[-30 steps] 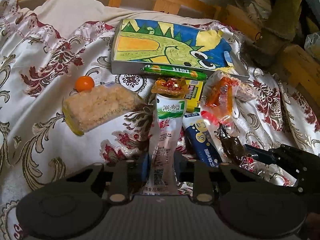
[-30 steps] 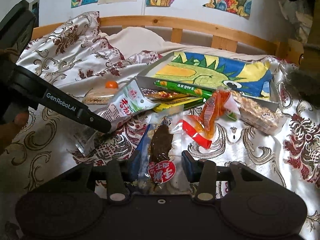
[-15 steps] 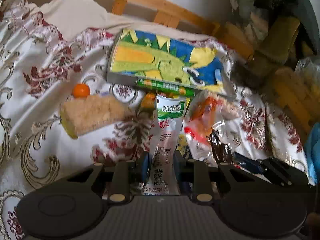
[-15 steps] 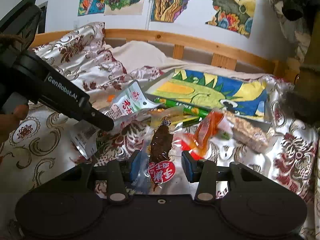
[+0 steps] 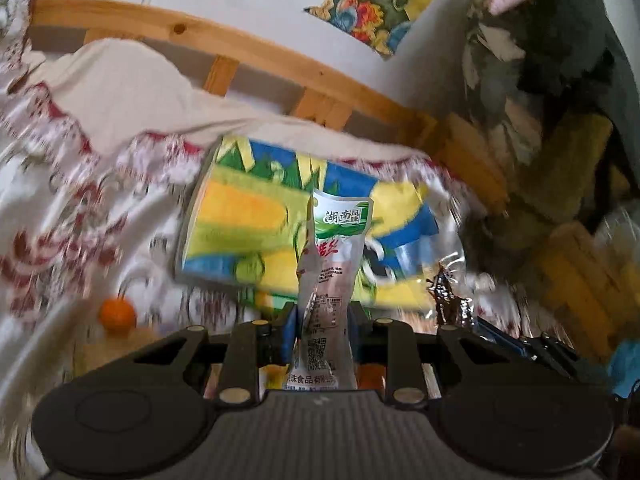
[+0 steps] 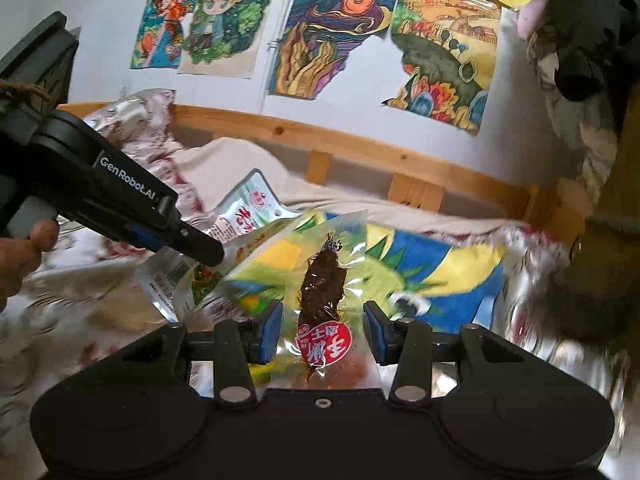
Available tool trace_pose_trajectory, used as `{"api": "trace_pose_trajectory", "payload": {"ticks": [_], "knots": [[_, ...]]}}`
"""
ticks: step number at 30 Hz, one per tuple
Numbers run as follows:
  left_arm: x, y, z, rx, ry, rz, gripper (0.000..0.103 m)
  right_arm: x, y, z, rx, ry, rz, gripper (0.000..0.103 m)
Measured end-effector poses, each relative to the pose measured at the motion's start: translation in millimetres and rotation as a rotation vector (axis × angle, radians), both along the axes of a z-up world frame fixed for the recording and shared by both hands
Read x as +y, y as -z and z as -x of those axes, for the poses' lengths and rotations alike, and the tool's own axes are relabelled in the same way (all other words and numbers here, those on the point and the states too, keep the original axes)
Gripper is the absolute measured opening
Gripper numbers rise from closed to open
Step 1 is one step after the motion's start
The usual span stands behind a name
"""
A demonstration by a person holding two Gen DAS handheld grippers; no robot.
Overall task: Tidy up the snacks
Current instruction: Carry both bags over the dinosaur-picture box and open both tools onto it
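Tongs [image 5: 322, 334] left clamp green-topped "湖南" packet [image 5: 334, 276]; right tongs [image 6: 323, 338] clamp clear red-labelled pouch [image 6: 326, 300]; "GenRobot.AI" readable.

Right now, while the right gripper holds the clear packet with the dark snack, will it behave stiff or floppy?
The clear packet stands upright in the right gripper, so probably fairly stiff. Its glossy film may be slippery. It looks thin, likely light.
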State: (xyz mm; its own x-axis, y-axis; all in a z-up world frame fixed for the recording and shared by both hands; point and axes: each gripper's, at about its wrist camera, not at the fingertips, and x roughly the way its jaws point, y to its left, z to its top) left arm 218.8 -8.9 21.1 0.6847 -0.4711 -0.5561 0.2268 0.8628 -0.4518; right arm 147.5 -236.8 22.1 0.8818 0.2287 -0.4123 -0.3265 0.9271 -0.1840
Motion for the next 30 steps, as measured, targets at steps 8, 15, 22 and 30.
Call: {"api": "trace_pose_trajectory", "payload": {"ticks": [8,15,22,30], "knots": [[-9.9,9.6,-70.8,0.026,0.007,0.006,0.029,-8.5,6.5,-90.3,0.005,0.067,0.006,0.046],[-23.1,34.7,-120.2,0.074,0.021,-0.002,0.029,-11.4,35.4,-143.2,0.103,0.109,-0.02,0.046],[-36.1,58.9,-147.0,0.113,0.021,-0.026,0.029,-11.8,57.6,-163.6,0.179,0.112,-0.024,0.046],[-42.4,67.0,-150.4,0.115,0.005,-0.076,0.038,-14.3,67.3,-171.6,0.22,0.133,-0.029,0.049]]}}
